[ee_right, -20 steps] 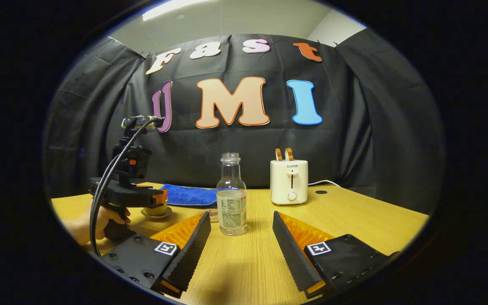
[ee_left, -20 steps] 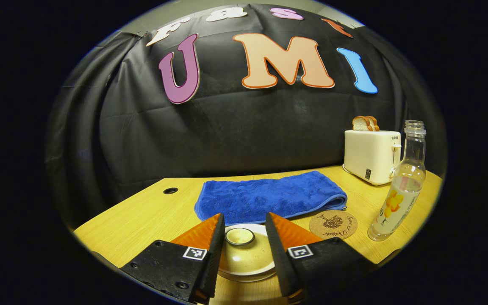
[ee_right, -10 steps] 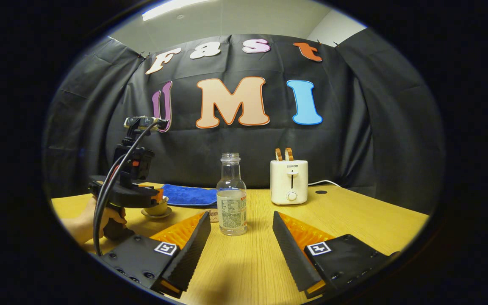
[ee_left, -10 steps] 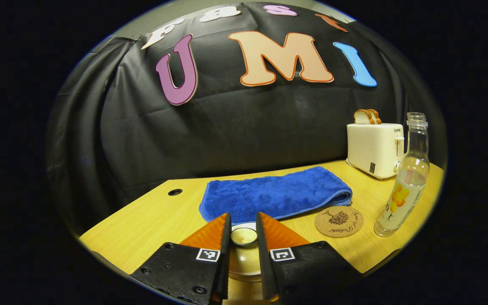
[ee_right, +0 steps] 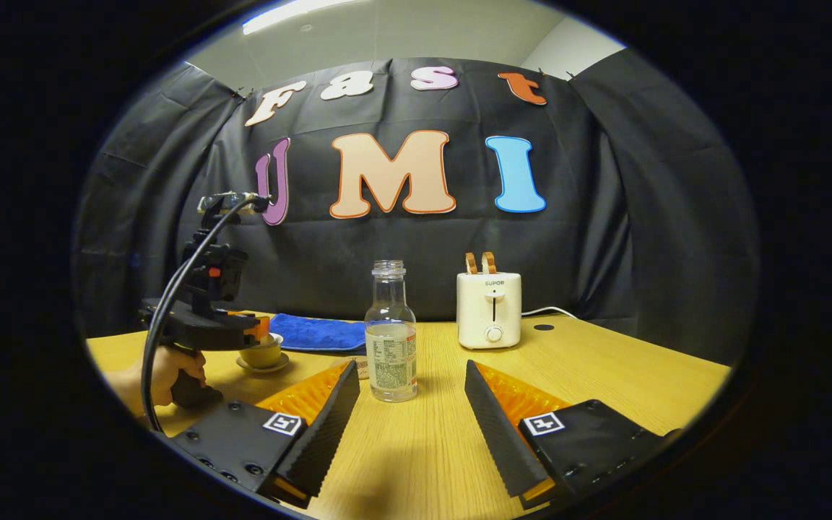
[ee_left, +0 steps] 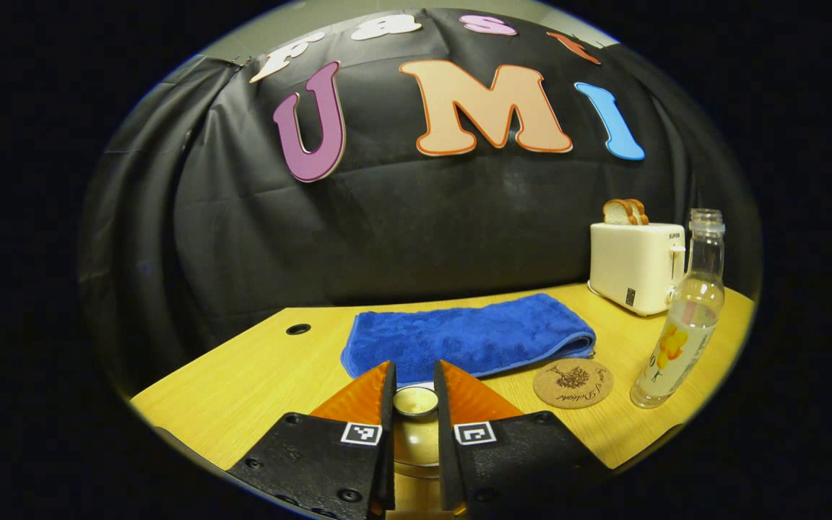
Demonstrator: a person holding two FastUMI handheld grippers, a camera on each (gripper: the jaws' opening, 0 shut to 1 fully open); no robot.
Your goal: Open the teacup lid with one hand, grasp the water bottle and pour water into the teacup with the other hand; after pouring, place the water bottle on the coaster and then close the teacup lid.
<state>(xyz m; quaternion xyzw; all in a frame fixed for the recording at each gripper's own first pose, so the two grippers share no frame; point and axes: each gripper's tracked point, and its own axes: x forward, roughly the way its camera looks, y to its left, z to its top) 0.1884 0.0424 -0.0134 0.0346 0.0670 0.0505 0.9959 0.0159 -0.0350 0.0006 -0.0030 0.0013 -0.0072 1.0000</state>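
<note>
Bottle point(ee_right: 391, 332) stands upright on the bench point(ee_right: 604, 368), straight ahead of the wide-open, empty right tongs point(ee_right: 405, 404), its long side up and down. The left tongs point(ee_left: 414, 404) pinch the lid knob point(ee_left: 415, 401). Cup point(ee_right: 262, 354) sits left of the bottle.

Wooden counter point(ee_right: 604, 375) with light grain, a round cable hole point(ee_left: 297, 328) near its far left corner and another point(ee_right: 543, 327) at the back right. Black cloth wall point(ee_right: 604, 217) hangs in folds behind and around the counter. Above the cloth, a pale ceiling point(ee_right: 423, 29) with a bright strip light point(ee_right: 289, 14), and a bit of white wall point(ee_right: 575, 47) at upper right.
</note>
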